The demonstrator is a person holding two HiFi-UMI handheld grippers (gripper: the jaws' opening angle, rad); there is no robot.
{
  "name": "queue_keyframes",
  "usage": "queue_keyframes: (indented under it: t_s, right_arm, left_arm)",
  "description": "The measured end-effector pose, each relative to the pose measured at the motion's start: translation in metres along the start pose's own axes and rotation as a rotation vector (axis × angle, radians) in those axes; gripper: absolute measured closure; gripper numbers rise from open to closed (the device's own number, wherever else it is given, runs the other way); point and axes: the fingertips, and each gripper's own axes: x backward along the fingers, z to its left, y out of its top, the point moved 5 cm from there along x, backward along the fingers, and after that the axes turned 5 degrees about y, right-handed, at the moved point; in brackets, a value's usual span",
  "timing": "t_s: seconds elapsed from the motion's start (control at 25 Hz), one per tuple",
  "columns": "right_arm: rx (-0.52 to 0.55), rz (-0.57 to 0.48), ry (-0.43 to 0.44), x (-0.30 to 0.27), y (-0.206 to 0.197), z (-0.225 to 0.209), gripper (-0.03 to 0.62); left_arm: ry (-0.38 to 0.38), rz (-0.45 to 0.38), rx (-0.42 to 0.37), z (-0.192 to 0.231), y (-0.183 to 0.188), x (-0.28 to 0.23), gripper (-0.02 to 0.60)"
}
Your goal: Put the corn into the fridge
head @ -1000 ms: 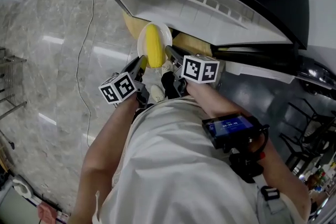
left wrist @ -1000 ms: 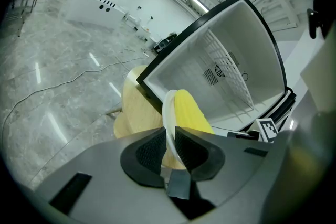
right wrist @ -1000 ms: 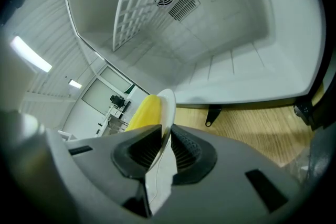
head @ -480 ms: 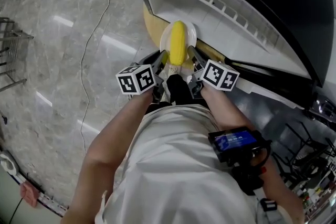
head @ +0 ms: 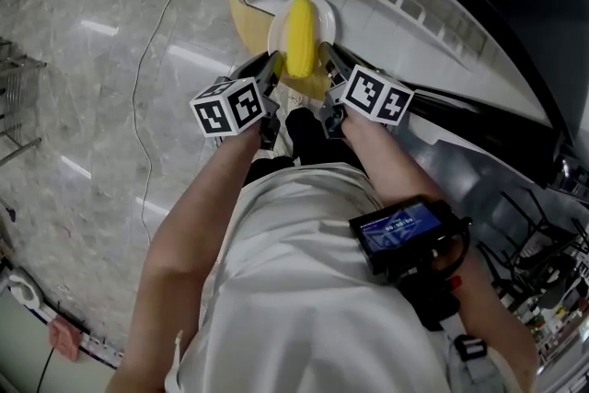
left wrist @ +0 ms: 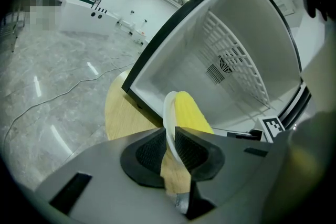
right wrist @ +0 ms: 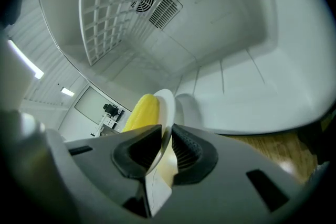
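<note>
Corn lies lengthwise on a white plate, held at 12 o'clock just ahead of the person's body. The left gripper is clamped on the plate's rim at 9 o'clock, and the right gripper is clamped on the rim at 3 o'clock. A round wooden top shows past the plate's 10 o'clock edge. Beyond it, toward 1 o'clock, the open fridge shows white walls and a wire shelf.
</note>
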Motion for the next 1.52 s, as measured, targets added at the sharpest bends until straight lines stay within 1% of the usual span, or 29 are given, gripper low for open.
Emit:
queue_keyframes:
  t_s: [0.28,0.48,0.6,0.8,1.04,1.16,1.36,1.52]
  right_arm:
    - [0.004,-0.012,-0.014,-0.012,0.009,-0.008,0.537]
    - [0.001,-0.035,-0.064,-0.011,0.02,-0.017,0.537]
    - [0.018,-0.047,-0.086,-0.015,0.031,-0.019,0.537]
    - [0.035,-0.061,-0.129,-0.016,0.038,-0.026,0.537]
    - [0.022,-0.084,-0.194,-0.029,0.053,-0.034,0.537]
    - [0.022,-0.093,-0.22,-0.034,0.06,-0.036,0.537]
    - [0.062,-0.094,-0.261,-0.041,0.073,-0.035,0.536]
    - [0.063,-0.086,-0.298,-0.044,0.079,-0.036,0.536]
  left_arm:
    - [0.03,-0.008,-0.012,0.002,0.007,-0.015,0.523]
    - [0.027,-0.004,-0.02,-0.005,0.013,-0.032,0.523]
    - [0.032,-0.02,-0.028,-0.01,0.023,-0.042,0.523]
    - [0.049,-0.024,-0.045,-0.015,0.029,-0.056,0.523]
    - [0.082,-0.019,-0.123,-0.019,0.044,-0.077,0.523]
    - [0.087,-0.012,-0.152,-0.02,0.053,-0.087,0.523]
    - [0.097,-0.004,-0.179,-0.022,0.065,-0.099,0.523]
    - [0.115,0.013,-0.209,-0.024,0.068,-0.106,0.523]
